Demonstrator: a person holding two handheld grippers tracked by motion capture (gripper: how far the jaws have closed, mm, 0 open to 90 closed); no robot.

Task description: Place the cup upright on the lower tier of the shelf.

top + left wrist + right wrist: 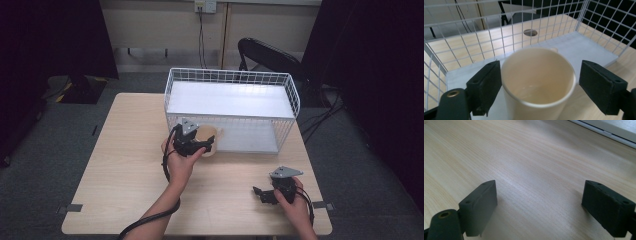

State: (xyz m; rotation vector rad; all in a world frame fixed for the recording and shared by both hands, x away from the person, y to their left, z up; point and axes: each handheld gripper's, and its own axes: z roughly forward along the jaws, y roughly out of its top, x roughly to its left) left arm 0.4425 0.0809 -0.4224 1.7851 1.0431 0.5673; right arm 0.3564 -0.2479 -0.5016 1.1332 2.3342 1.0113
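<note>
A cream mug (212, 135) stands upright at the front left of the white wire basket (230, 75), on the edge of its white floor (584, 47). My left gripper (209, 146) reaches around the mug (534, 100) from the front. The left gripper (539, 75) is open: its left pad (486, 85) sits right beside the mug's wall, and its right pad (601, 85) stands clear of it with a visible gap. My right gripper (260, 194) rests low near the table's front right, open (539, 205), with bare wood between its jaws.
The basket's wire walls (511, 30) rise behind and to the left of the mug. A round cable hole (530, 32) lies in the tabletop beyond the basket. A black chair (270, 55) stands behind the wooden table (125, 165). Dark curtains hang on both sides.
</note>
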